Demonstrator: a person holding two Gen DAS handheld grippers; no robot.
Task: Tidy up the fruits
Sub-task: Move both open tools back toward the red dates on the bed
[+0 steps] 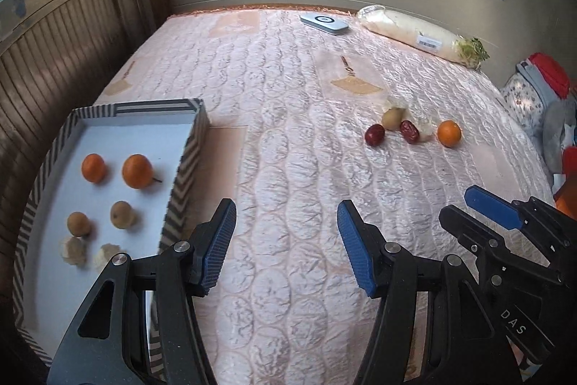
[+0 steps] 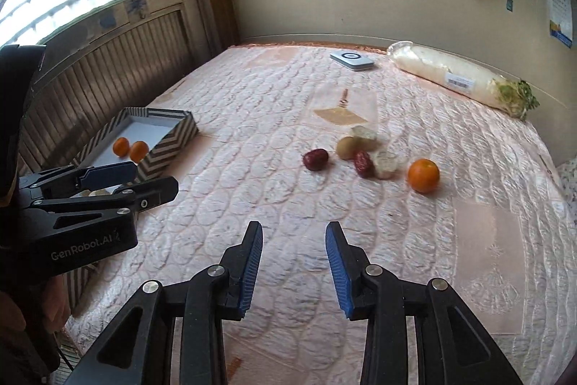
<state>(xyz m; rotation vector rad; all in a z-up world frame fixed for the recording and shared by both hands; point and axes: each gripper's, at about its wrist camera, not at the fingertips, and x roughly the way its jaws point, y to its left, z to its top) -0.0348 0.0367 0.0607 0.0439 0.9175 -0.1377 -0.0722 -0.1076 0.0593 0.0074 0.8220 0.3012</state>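
On the pink quilted bed, a loose group of fruit lies right of the middle: two red jujubes [image 1: 375, 135] [image 2: 363, 163], a yellowish longan [image 1: 392, 118] [image 2: 347, 147], an orange [image 1: 449, 133] [image 2: 423, 175] and pale peel pieces [image 2: 386, 165]. At the left stands a striped tray [image 1: 187, 161] [image 2: 169, 141] holding two oranges [image 1: 137, 171], two longans [image 1: 120, 214] and peel scraps [image 1: 74, 249]. My left gripper [image 1: 285, 215] [image 2: 151, 181] hovers open beside the tray's right wall, holding nothing. My right gripper [image 2: 294, 230] [image 1: 454, 202] stands open over bare quilt, short of the fruit group.
A wrapped white radish [image 1: 422, 35] [image 2: 458, 78] and a flat white device [image 1: 324, 23] [image 2: 351, 59] lie along the far wall. Folded clothes [image 1: 541, 85] are piled at the right edge of the bed. A wooden slatted panel [image 1: 54, 60] runs along the left side.
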